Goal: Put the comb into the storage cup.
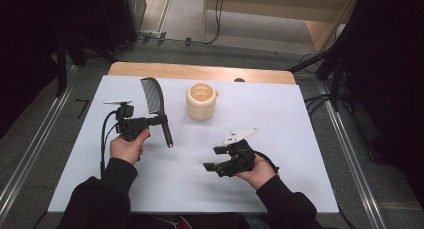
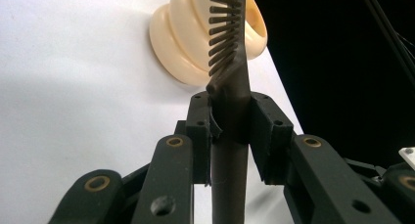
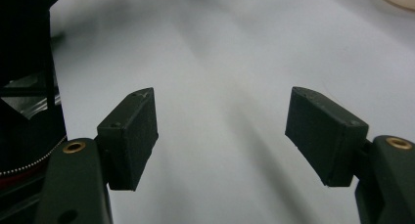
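A black comb (image 1: 156, 105) is held above the white table top (image 1: 280, 119), teeth end toward the far side. My left gripper (image 1: 161, 120) is shut on the comb's handle, where the handle meets the teeth. Seen from the left gripper view, the comb (image 2: 230, 101) stands between the two pads, with its teeth in front of a cream ribbed cup (image 2: 193, 35). That cup (image 1: 201, 101) stands upright at the table's middle back. My right gripper (image 1: 214, 158) is open at the front right, jaws wide apart over bare table (image 3: 220, 111), holding nothing.
The white sheet lies on a wooden table whose far edge (image 1: 200, 70) shows behind it. Metal floor rails (image 1: 30, 154) run along both sides. Dark stands and cables (image 1: 325, 64) sit beyond the table's right back corner.
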`<control>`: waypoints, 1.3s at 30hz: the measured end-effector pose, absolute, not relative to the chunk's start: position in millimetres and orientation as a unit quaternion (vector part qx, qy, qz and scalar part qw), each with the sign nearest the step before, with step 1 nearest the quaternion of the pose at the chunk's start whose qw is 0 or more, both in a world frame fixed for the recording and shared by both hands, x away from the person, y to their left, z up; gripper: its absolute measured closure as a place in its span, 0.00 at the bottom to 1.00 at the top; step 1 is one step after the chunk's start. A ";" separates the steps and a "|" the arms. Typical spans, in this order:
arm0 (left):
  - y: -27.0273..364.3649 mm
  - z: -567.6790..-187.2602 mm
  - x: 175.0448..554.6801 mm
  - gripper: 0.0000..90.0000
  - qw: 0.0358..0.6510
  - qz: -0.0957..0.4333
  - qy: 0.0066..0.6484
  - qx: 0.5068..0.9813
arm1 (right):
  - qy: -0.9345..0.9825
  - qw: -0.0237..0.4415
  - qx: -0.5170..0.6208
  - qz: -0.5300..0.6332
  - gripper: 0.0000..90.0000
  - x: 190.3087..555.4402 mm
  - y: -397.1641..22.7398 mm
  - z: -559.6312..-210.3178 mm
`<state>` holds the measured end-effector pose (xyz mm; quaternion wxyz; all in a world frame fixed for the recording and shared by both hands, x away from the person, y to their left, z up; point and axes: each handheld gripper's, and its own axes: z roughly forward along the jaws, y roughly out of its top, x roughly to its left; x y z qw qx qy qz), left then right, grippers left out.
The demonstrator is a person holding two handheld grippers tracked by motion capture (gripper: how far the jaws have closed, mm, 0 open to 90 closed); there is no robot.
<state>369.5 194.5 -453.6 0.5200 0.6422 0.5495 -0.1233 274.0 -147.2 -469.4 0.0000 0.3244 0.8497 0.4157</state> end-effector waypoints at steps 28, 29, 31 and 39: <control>179.4 -446.0 377.4 0.80 0.532 -0.132 0.522 0.654 | 0.836 0.009 0.374 0.401 0.29 248.2 -211.0 -474.7; 177.6 -444.8 377.7 0.80 0.529 -0.130 0.520 0.658 | 0.837 0.012 0.374 0.399 0.29 247.7 -212.3 -475.4; 174.7 -442.9 378.9 0.80 0.528 -0.124 0.514 0.665 | 0.837 0.012 0.376 0.397 0.29 246.2 -215.0 -476.7; 168.2 -437.5 387.0 0.80 0.523 -0.119 0.507 0.675 | 0.833 0.020 0.385 0.396 0.29 240.9 -227.5 -476.5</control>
